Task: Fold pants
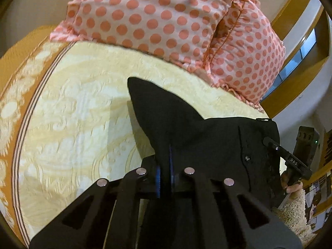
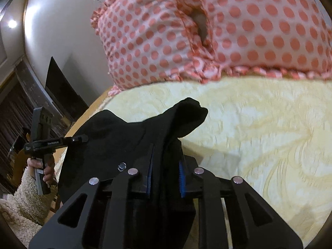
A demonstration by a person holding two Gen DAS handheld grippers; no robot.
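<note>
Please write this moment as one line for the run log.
left gripper: shut on black pants | right gripper: shut on pants | pants lifted over yellow bedspread | polka-dot pillows behind

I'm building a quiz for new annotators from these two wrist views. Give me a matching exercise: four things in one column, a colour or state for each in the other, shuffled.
Things:
1. pants
2. pillow
3. bedspread
4. left gripper

Descriptions:
A. pink with coral dots
B. black, lifted off the bed
C. shut on cloth
D. pale yellow, patterned

Pairs: 1-B, 2-A, 3-D, 4-C
</note>
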